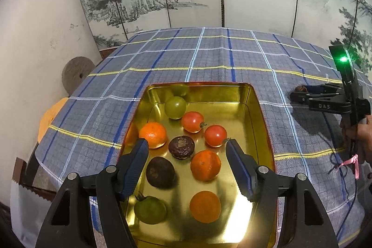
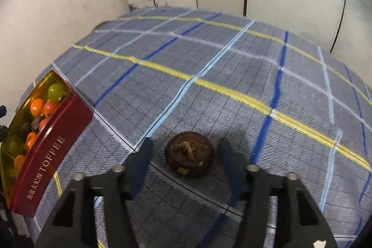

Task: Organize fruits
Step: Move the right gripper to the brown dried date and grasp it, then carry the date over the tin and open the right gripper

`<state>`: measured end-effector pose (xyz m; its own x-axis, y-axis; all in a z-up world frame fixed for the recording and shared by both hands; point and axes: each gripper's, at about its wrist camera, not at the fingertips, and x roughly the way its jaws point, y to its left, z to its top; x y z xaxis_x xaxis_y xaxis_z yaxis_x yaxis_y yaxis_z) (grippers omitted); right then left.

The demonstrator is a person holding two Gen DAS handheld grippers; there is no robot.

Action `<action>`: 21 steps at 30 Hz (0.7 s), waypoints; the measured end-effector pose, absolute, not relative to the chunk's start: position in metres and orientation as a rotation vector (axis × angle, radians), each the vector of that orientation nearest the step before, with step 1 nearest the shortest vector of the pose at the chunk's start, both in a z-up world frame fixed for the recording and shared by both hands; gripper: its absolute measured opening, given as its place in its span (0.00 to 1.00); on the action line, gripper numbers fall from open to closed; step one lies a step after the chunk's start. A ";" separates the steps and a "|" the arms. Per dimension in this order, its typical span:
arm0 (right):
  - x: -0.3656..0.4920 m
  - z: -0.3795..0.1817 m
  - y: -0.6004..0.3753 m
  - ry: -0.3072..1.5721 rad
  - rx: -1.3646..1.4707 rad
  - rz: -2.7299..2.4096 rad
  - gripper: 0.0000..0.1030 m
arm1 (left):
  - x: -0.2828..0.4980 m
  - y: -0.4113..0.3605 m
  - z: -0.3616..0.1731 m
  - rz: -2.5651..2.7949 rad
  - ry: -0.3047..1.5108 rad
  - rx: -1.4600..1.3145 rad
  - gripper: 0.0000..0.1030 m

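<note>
The right gripper (image 2: 186, 155), fingers apart, straddles the round wrinkled dark-brown fruit (image 2: 189, 153) on the table; probably light and brittle-shelled, so grip its widest middle gently.

My table (image 1: 209, 57) is draped in a blue-grey plaid cloth (image 2: 209, 76) crossed with yellow, white and dark blue stripes, and it runs up close to a painted folding screen. Sitting straight on the cloth over to my left is the gold-lined tin (image 1: 258, 108), its red outer wall reading TOFFEE, fruit inside. Well off to its right, a dark brown wrinkled fruit (image 2: 189, 153) rests alone on the cloth, apart from the tin.
</note>
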<state>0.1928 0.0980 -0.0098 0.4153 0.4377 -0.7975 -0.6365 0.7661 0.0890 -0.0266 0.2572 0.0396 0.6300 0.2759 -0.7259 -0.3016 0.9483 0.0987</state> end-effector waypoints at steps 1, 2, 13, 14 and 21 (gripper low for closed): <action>0.193 -0.011 0.099 0.917 -0.250 0.682 0.42 | -0.026 0.257 0.039 0.331 0.826 -0.033 0.68; 0.193 -0.011 0.100 0.914 -0.256 0.673 0.38 | -0.026 0.257 0.039 0.331 0.828 -0.033 0.68; 0.145 0.002 0.080 0.871 -0.143 0.672 0.36 | -0.030 0.255 0.037 0.330 0.825 -0.046 0.68; 0.140 0.004 0.079 0.870 -0.137 0.675 0.36 | -0.032 0.255 0.037 0.329 0.824 -0.048 0.68; 0.102 0.011 0.066 0.875 -0.101 0.687 0.36 | -0.046 0.256 0.040 0.336 0.814 -0.062 0.68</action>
